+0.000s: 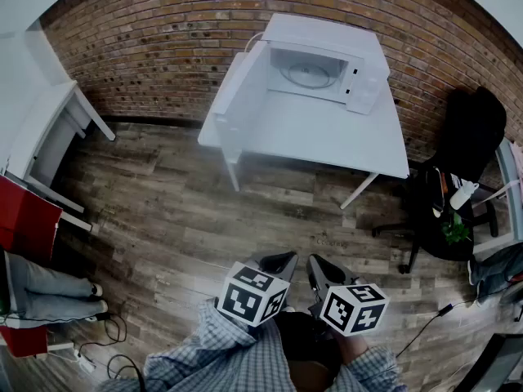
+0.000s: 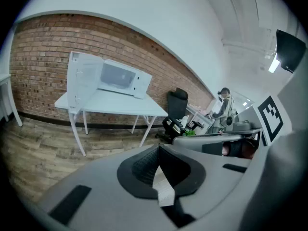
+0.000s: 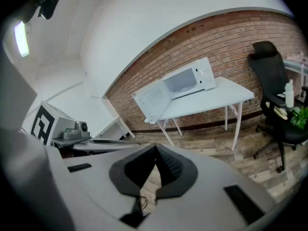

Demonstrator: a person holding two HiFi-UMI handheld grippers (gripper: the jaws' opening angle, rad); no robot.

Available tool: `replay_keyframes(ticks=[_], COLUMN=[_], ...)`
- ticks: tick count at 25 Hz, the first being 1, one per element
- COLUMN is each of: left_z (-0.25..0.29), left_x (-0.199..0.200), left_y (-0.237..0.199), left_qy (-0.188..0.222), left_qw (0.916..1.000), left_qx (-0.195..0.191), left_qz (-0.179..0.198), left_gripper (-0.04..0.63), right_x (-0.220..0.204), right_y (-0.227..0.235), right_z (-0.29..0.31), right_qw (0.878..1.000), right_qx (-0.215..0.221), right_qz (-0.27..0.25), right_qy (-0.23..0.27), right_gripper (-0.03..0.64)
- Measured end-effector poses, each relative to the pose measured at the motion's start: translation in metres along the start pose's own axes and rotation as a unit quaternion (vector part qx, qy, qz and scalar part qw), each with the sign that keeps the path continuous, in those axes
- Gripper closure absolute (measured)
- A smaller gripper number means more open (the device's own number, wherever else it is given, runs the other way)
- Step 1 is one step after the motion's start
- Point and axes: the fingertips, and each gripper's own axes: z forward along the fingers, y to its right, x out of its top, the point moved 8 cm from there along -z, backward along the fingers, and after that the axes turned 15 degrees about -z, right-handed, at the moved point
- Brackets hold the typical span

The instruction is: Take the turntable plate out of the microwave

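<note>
Left tool (image 1: pixel 278 263) and right tool (image 1: pixel 320 271): jaws together, empty. Well ahead, plate (image 1: pixel 309 75) lies flat inside the open microwave (image 1: pixel 327 33).

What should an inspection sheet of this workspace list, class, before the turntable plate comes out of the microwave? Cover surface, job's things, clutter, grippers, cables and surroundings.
Surface: white table, carrying only the microwave.
Job's things: microwave at the table's back, its door swung open; turntable plate seen as a round outline inside.
Clutter: nothing seen on the table.
Grippers: left gripper and right gripper both shut, nothing between the jaws, held well short of the table.
Cables: left floor cable; right floor cable.
Surroundings: brick wall, wood floor, black office chair, second white table.
</note>
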Motion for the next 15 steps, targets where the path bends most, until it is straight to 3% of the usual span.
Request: replay_keyframes(ticks=[15], left_z=[-0.012], left_x=[0.006], left_y=[-0.020], left_qy=[-0.007], left_qw=[0.9999], left_qx=[-0.010], left_qz=[0.001], left_gripper=[0.586], right_x=[0.004], right_y=[-0.015], right_z=[0.014], right_qw=[1.000], right_qx=[-0.018], right_qz=[0.016], right_qy=[0.005], right_gripper=[0.597])
